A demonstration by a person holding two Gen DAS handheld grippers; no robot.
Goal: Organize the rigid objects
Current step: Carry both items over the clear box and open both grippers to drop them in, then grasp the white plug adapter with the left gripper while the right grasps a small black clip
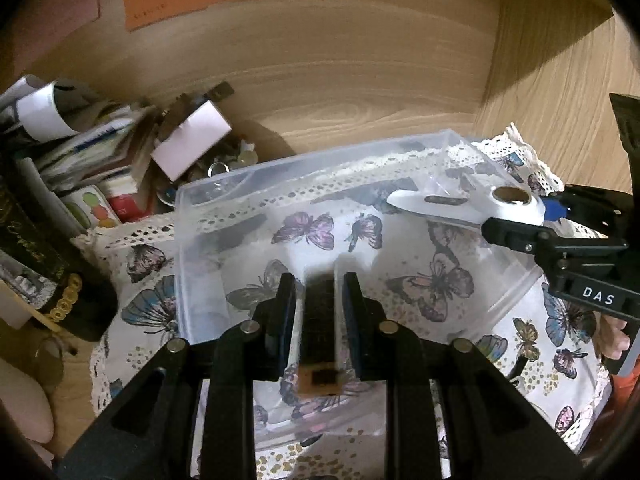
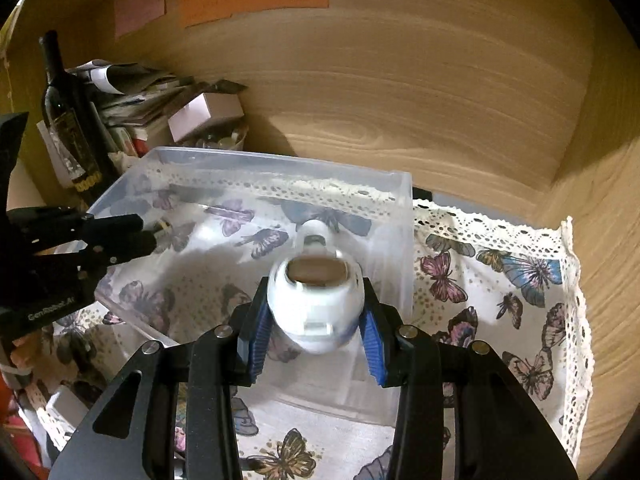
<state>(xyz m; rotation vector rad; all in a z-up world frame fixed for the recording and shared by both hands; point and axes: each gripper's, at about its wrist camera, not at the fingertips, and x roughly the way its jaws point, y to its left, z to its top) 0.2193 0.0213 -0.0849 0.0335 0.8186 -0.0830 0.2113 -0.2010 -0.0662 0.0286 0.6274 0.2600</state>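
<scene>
A clear plastic bin stands on a butterfly-print cloth; it also shows in the right wrist view. My left gripper is shut on a dark bar-shaped object with a tan end, held over the bin's near side. My right gripper is shut on a white plastic gadget with a round brown inset, held over the bin. In the left wrist view the gadget hangs above the bin's far right corner, with the right gripper behind it.
A dark wine bottle stands left of the bin. Stacked papers, books and a pale box are piled at the back left. A wooden wall rises behind and to the right. The cloth's lace edge lies right.
</scene>
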